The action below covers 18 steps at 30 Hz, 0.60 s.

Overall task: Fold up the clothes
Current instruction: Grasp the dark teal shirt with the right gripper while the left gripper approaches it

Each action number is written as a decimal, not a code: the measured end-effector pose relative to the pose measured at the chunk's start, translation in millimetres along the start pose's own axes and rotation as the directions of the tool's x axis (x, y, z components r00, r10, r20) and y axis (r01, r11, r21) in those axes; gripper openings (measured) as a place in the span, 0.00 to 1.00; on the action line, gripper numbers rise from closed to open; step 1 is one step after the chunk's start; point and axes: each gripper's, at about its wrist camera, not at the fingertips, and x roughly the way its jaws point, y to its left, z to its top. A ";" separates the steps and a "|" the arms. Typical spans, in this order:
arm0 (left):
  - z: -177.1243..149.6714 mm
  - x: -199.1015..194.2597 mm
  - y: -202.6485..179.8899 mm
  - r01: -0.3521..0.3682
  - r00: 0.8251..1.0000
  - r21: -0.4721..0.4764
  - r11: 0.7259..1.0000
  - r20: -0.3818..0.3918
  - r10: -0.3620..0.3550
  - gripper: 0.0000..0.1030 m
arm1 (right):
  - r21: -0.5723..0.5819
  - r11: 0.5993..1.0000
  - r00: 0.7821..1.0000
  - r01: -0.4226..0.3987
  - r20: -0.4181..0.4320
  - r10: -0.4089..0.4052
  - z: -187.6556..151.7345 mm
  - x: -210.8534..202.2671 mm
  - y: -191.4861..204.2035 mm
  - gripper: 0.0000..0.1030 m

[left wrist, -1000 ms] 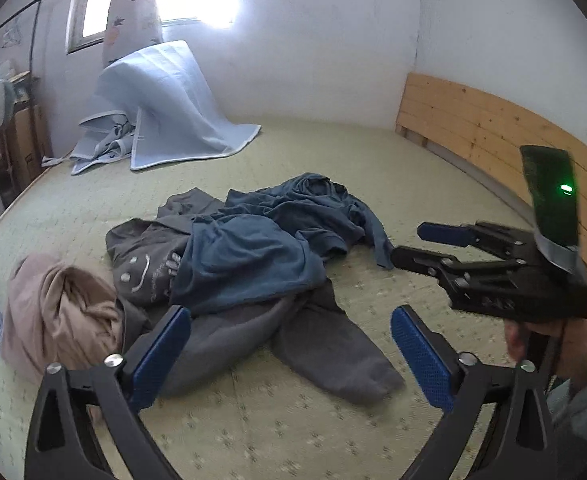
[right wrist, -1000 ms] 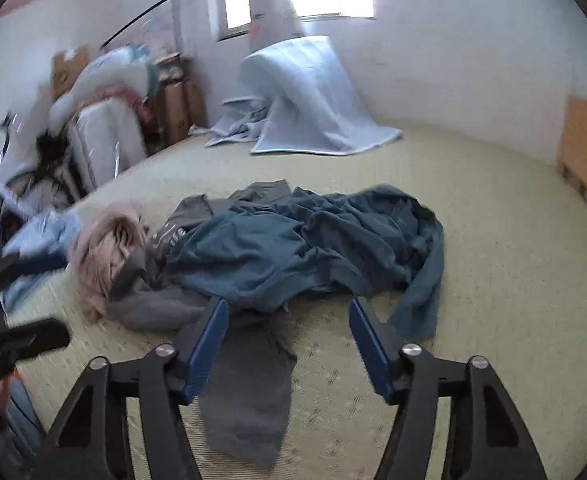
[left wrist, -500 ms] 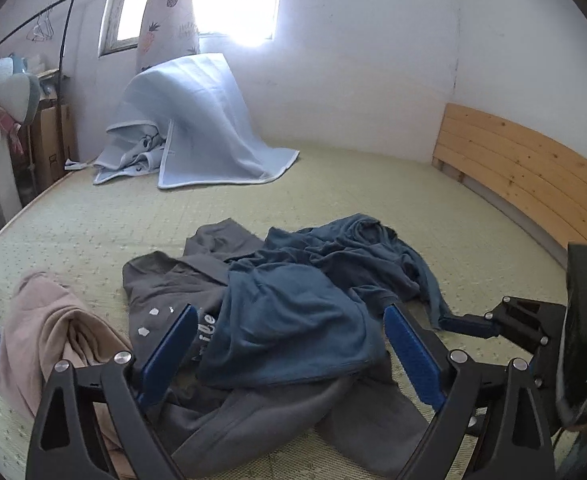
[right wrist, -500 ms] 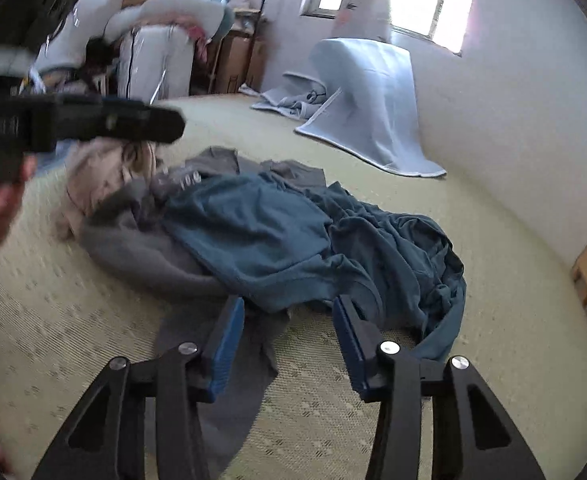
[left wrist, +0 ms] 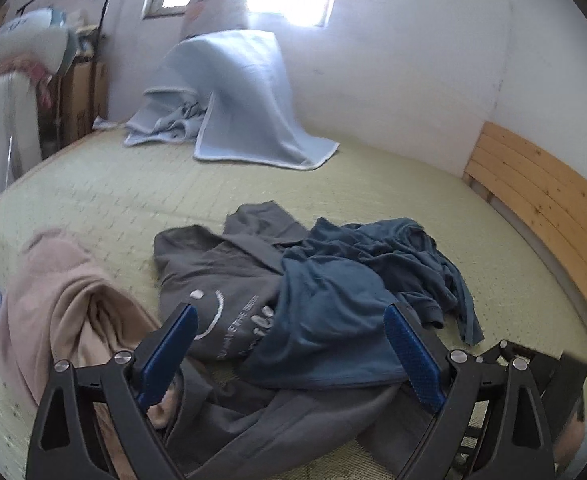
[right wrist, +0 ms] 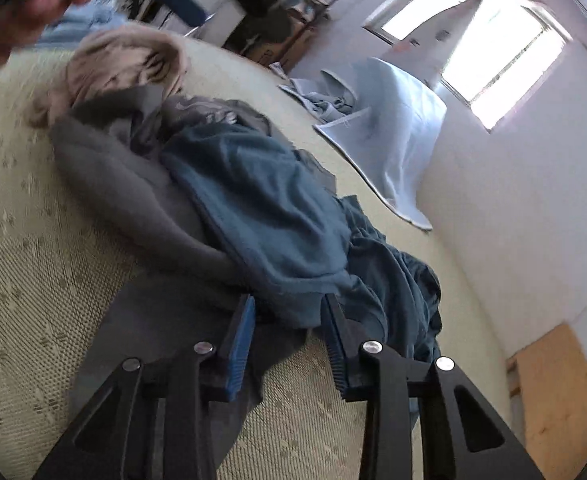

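Observation:
A crumpled blue shirt [left wrist: 333, 300] lies on top of a grey hoodie [left wrist: 221, 280] with white print, on the green mat [left wrist: 113, 200]. A pink garment [left wrist: 61, 300] lies to the left. My left gripper [left wrist: 289, 324] is open wide, low over the hoodie and shirt. My right gripper [right wrist: 289, 312] is open, its fingers on either side of the blue shirt's [right wrist: 261, 208] near hem, tilted. The grey hoodie [right wrist: 133, 184] and pink garment [right wrist: 125, 64] show beyond.
A light blue blanket [left wrist: 237, 96] is draped by the far wall under the window. A wooden headboard [left wrist: 545, 200] runs along the right. Boxes and bags [left wrist: 21, 92] stand at the far left. The right gripper's body [left wrist: 533, 364] shows at lower right.
Both grippers have moved down and closer to the clothes pile. The right gripper has tilted, narrowed its opening and reached the blue shirt's hem.

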 end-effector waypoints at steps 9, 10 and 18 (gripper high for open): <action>-3.9 1.2 -3.0 -0.017 1.000 0.022 1.000 -0.008 0.018 0.94 | -0.064 0.994 0.996 0.088 0.013 -0.087 6.2 11.0 5.1 0.23; -4.3 1.1 -3.7 -0.021 1.000 0.029 0.999 -0.008 0.021 0.94 | -0.065 0.993 0.995 0.097 0.016 -0.096 7.6 11.1 4.0 0.23; -12.4 5.9 -0.3 -0.063 0.997 0.061 0.996 -0.029 0.065 0.94 | -0.127 0.981 0.988 0.148 0.072 -0.140 15.8 8.5 16.4 0.24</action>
